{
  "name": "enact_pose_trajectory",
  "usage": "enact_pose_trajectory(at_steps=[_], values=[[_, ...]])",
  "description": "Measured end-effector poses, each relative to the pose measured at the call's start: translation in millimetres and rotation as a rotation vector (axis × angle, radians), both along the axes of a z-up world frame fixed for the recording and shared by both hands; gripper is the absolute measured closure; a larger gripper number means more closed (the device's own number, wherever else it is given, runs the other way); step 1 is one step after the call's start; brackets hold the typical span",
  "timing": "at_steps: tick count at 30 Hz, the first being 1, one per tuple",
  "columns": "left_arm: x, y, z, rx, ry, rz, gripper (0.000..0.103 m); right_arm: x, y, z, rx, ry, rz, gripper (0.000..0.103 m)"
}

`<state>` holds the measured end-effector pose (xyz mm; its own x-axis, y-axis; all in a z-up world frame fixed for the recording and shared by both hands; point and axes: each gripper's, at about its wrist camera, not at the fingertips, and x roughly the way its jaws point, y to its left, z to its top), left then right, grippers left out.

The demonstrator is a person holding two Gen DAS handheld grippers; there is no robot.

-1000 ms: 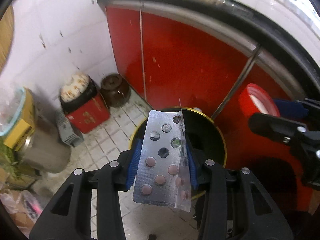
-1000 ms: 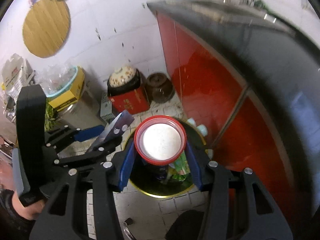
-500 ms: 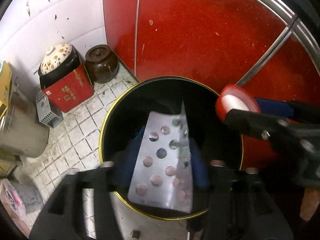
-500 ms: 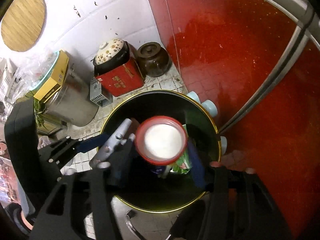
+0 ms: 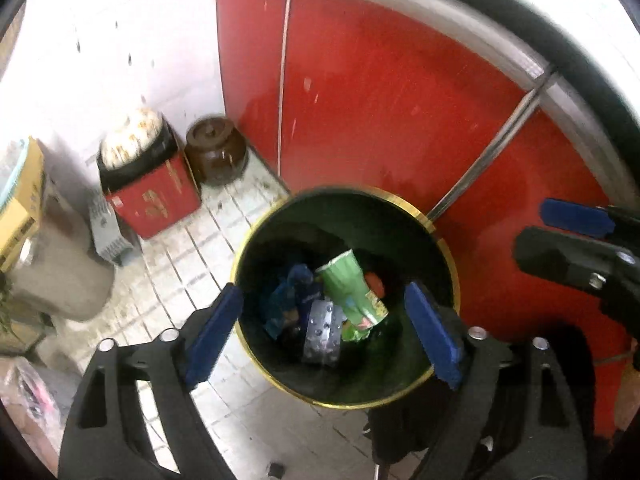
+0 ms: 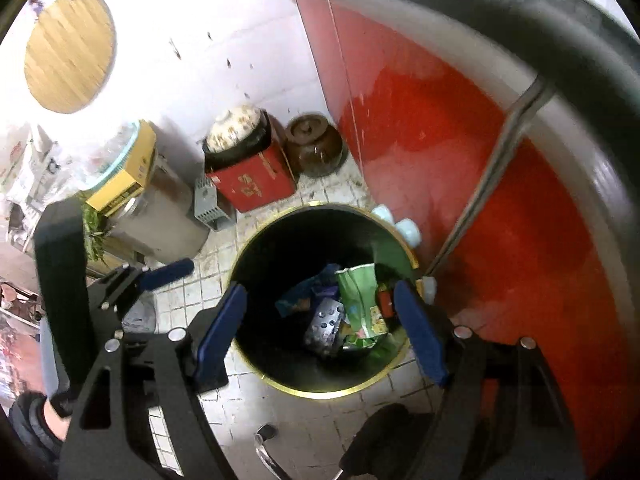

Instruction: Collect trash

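A black bin with a gold rim (image 5: pixel 344 404) (image 6: pixel 320 394) stands on the tiled floor against the red cabinet. Inside it lie a silver blister pack (image 5: pixel 322 332) (image 6: pixel 324 324), a green paper cup (image 5: pixel 352 288) (image 6: pixel 360 304), a blue wrapper (image 5: pixel 288 300) and a red piece (image 5: pixel 374 282) (image 6: pixel 386 300). My left gripper (image 5: pixel 324 334) hangs over the bin. Its jaws are opening and nothing is between them. My right gripper (image 6: pixel 320 332) hovers over the same bin, jaws opening and empty too. Each gripper shows at the edge of the other's view, the right (image 5: pixel 576 240) and the left (image 6: pixel 132 280).
A brown lidded jar (image 5: pixel 216 152) and a red box (image 5: pixel 156 196) with a patterned bowl on top sit in the corner. A metal pot (image 5: pixel 52 264) under a yellow box stands left. Red cabinet doors (image 5: pixel 380 100) close off the right. A round wooden board (image 6: pixel 68 46) hangs on the wall.
Both grippers opened. The blister pack left the left jaws and the red-rimmed cup left the right jaws; both now lie in the bin. The grippers pulled back slightly from the bin.
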<state>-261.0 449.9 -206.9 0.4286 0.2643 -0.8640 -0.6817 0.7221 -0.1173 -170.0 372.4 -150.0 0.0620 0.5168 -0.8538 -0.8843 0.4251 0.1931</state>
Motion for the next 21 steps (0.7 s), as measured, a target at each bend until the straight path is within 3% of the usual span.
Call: enact_pose_trajectory(at_steps=[4,7,10,15,21], values=[[8.0,-32.5,71.9,0.098,-0.059,-0.062,0.007,5.6,-74.9,83.7,0.111,-0.102,-0.087,0.012],[30.8,-72.2,124.8,0.168,-0.103,-0.15,0.007,17.5,-156.9,138.4,0.154,-0.219,-0.237,0.007],[67.6,-120.6,165.4,0.191,-0.173,-0.274,0.007,32.3,-261.1,179.5,0.167,-0.313,-0.467,0.007],[141.8,-222.1,206.0,0.184,-0.282,-0.505,0.007,40.0,-416.1,203.9,0.091,-0.423,-0.841,0.007],[205.2,-331.7,211.9,0.116,-0.306,-0.715,0.007,35.9,-538.2,205.6,0.042,-0.455,-1.117,0.007]])
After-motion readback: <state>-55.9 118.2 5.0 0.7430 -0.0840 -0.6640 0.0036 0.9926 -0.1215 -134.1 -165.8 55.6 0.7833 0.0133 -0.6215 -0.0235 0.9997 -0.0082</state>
